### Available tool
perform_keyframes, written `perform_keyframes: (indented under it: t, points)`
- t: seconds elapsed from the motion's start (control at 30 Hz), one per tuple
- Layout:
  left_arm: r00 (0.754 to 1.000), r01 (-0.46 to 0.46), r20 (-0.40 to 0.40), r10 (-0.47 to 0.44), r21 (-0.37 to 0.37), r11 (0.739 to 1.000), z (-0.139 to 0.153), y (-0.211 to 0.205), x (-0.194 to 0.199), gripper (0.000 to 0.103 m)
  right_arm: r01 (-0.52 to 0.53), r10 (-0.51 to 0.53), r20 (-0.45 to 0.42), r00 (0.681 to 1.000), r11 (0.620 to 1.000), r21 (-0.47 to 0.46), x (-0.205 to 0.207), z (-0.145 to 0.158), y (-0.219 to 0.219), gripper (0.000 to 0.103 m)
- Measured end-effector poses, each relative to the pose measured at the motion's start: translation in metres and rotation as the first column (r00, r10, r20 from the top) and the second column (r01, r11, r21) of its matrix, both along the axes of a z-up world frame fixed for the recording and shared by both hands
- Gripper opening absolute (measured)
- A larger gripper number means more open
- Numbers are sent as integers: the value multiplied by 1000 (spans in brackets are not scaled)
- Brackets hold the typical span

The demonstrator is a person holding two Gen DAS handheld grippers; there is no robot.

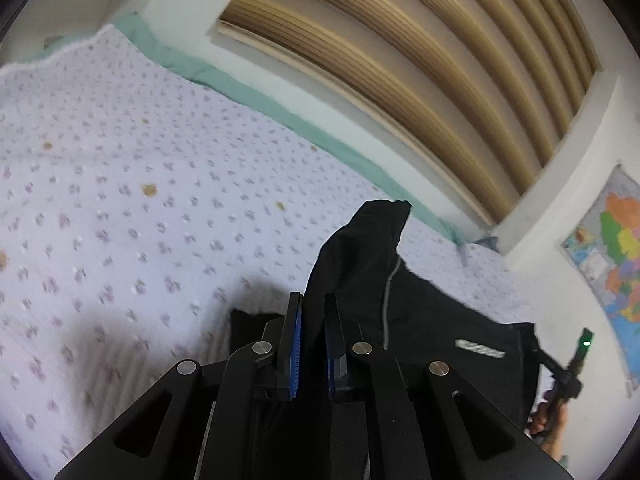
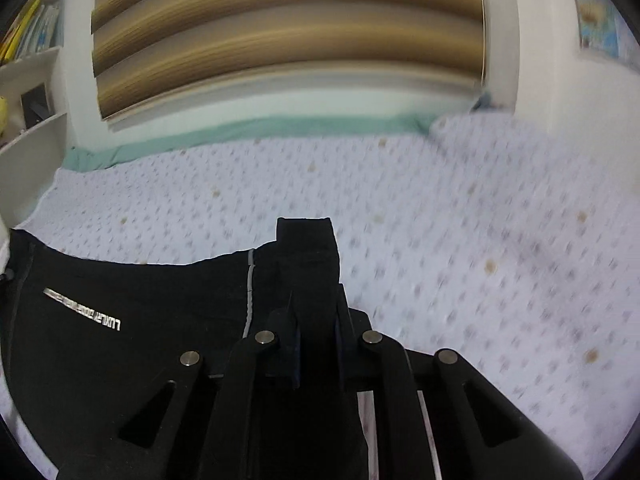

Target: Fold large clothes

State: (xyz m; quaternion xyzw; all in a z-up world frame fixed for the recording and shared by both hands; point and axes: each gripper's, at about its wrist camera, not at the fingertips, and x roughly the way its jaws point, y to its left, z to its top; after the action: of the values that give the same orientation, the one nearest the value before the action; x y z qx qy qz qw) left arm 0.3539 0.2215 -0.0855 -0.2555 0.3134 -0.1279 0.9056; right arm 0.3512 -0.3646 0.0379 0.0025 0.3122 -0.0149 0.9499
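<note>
2 tongs, left [image 1: 312, 320] and right [image 2: 316, 320], each pinch the black garment [image 2: 140, 320] mid-frame above the bed [image 2: 480, 220]; folding looks barely begun.

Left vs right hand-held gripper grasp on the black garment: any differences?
The left hand-held gripper pinches a bunched, peaked corner of the black garment that leans to one side; the right hand-held gripper pinches a flat, squared-off tab standing straight. Blue pads show plainly on the left, while the right's are dark and mostly covered by cloth. Both are shut on the garment, above the floral bedspread.
</note>
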Motion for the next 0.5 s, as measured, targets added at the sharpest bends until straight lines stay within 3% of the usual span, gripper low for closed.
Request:
perform_keyframes:
  t: [0.13,0.17,0.23,0.3,0.37,0.43,0.5]
  points:
    - [989,-16,-147,25,66,998,-45,-5,29,9,45,-54,-116,992,996,-81,40,-39,20,14]
    - [973,-3,-229,13,44,999,-71,-5,39,10,49,-63,-171,983,995,-84,51,-61,23,14]
    - [953,12,-303,-20,-29,1000,-102,-1,48,11,21,-36,-339,940,999,-47,75,-110,24,19]
    - [952,16,-302,-38,-75,997,-105,5,49,14,25,-47,-370,928,998,-63,80,-134,27,21]
    - [967,19,-252,-33,-57,998,-96,8,44,16,19,-46,-354,934,997,-77,78,-129,29,29]
    - [983,8,-185,-14,-32,999,-85,10,33,24,19,-40,-343,939,998,-63,75,-123,26,35]
    - [991,-31,-131,29,-18,999,-67,18,21,41,37,-36,-299,953,999,-1,62,-108,14,41]
